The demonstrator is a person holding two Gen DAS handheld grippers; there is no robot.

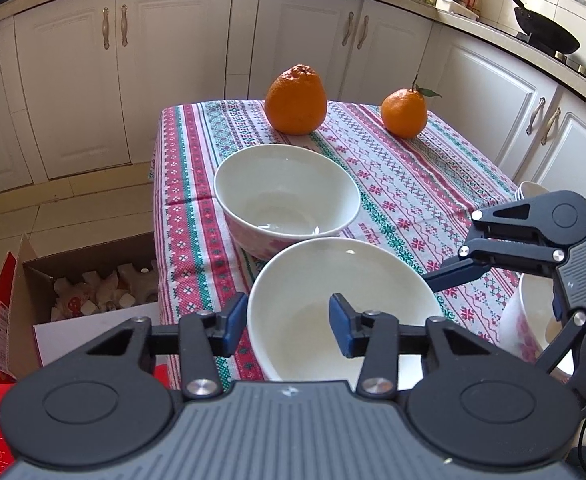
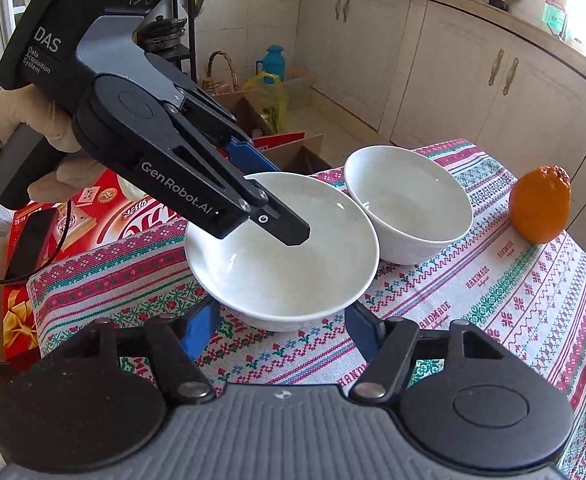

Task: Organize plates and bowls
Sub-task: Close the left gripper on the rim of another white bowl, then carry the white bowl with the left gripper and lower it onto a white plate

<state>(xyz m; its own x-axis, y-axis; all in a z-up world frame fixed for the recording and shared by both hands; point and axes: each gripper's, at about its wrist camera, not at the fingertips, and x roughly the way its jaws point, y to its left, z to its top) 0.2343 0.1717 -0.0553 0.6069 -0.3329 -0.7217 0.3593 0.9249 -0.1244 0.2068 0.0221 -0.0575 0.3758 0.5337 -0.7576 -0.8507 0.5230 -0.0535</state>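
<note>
two white bowls stand upright, mouths up, on the table (image 2: 473, 312), which is covered by a red, green and white patterned cloth. the near bowl (image 2: 281, 256) sits close to the table's edge, and the far bowl (image 2: 409, 204) stands just behind it, their rims almost touching. both look empty apart from a faint wet sheen at the bottom. being round, neither has a long axis to speak of.

the left hand-held gripper (image 1: 289, 328) straddles the near bowl's rim: one blue pad lies outside the wall and the other inside the bowl, with a clear gap on each side, so the jaws are apart and not clamped. the right hand-held gripper (image 2: 277, 330) is spread wide just in front of the near bowl's base, holding nothing.

in the left wrist view another white bowl with pink flowers (image 1: 525, 332) stands at the right edge, partly hidden by the right tool; its contents cannot be told.

two oranges (image 1: 296, 100) rest on the far part of the table. a cardboard box (image 1: 93, 280) with white packages stands on the floor beside it.
</note>
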